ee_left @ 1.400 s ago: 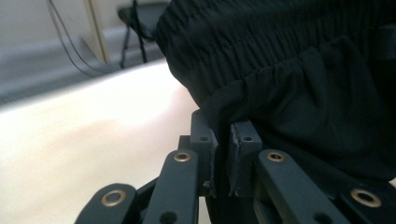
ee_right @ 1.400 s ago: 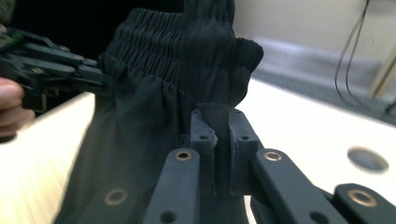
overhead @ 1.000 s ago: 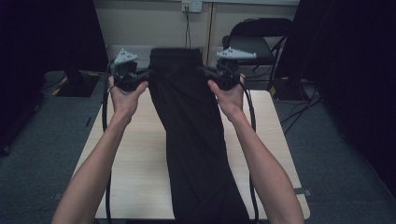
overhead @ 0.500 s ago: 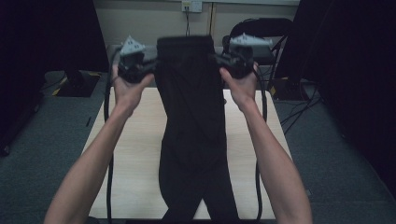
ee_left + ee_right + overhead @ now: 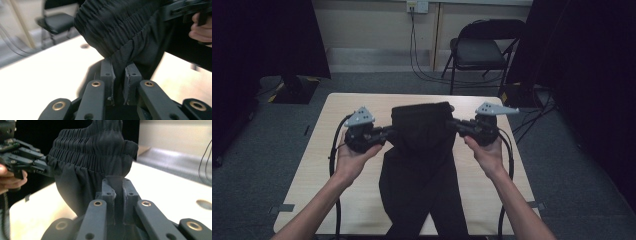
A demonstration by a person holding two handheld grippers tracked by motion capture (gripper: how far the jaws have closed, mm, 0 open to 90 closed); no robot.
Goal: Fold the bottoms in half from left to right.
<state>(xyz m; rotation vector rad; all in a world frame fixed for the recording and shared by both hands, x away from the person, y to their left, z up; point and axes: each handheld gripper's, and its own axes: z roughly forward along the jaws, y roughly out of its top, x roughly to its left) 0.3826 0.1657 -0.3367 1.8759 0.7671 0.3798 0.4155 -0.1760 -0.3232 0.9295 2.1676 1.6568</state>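
Fingers (image 5: pixel 107 72) of my left gripper (image 5: pixel 119 75) stand narrow, pinching a fold of the black trousers (image 5: pixel 422 150) just below the gathered waistband (image 5: pixel 117 22); on my right gripper (image 5: pixel 117 192) the fingers (image 5: pixel 108 192) are equally close together, clamped on the cloth at the other end of the waistband.

Compared with half a second ago, both hands have come down and toward me: then the trousers hung lifted in front of the far wall with the legs dangling, now the waistband sits low over the far half of the table (image 5: pixel 327 165) and the legs lie flat on the wood, running toward the near edge and parting into two there. A second ago the garment was stretched longer and straighter down the tabletop.

Material is a thin, matte black fabric that drapes in soft folds. Its waistband is elasticated, ruched in fine parallel ridges with rows of stitching. Each gripper's pads are dark grey blocks with frayed, worn edges, carried on black links with brass-coloured rivets. On top of each gripper sits a pale grey three-cornered plate. Pale wood-grain laminate with rounded corners forms the table, with grey carpet (image 5: pixel 262 150) around it and a black folding chair (image 5: pixel 479 50) beyond.

Between the two grippers the waistband is bunched and slack, bulging upward, and the cloth drops away beneath the fingers onto the table.
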